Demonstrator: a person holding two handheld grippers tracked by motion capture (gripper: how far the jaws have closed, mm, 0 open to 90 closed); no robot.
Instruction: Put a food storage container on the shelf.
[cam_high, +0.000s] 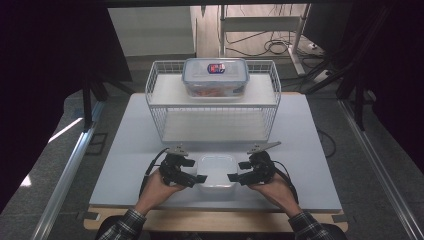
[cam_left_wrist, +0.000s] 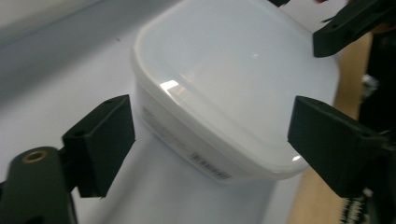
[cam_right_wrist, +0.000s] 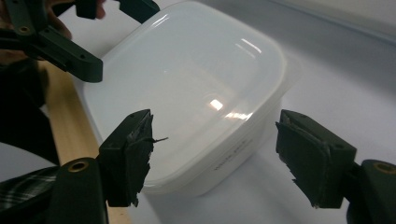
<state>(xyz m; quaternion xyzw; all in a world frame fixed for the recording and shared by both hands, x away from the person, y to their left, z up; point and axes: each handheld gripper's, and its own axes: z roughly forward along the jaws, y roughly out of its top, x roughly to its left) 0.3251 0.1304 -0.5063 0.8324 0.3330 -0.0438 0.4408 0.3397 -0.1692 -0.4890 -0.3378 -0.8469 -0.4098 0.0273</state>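
Note:
A white, translucent plastic container with its lid on stands near the front edge of the pale table. My left gripper is at its left side and my right gripper at its right side, both pointing inward. In the left gripper view the container lies between the spread jaws of the left gripper, with no pad clearly pressing on it. In the right gripper view the right gripper also straddles a corner of the container, and there is a gap at one jaw.
Behind the container stands a white wire rack. On its top shelf sits a clear lidded box with a blue label. The table's wooden front edge runs just behind my hands. Dark curtains flank both sides.

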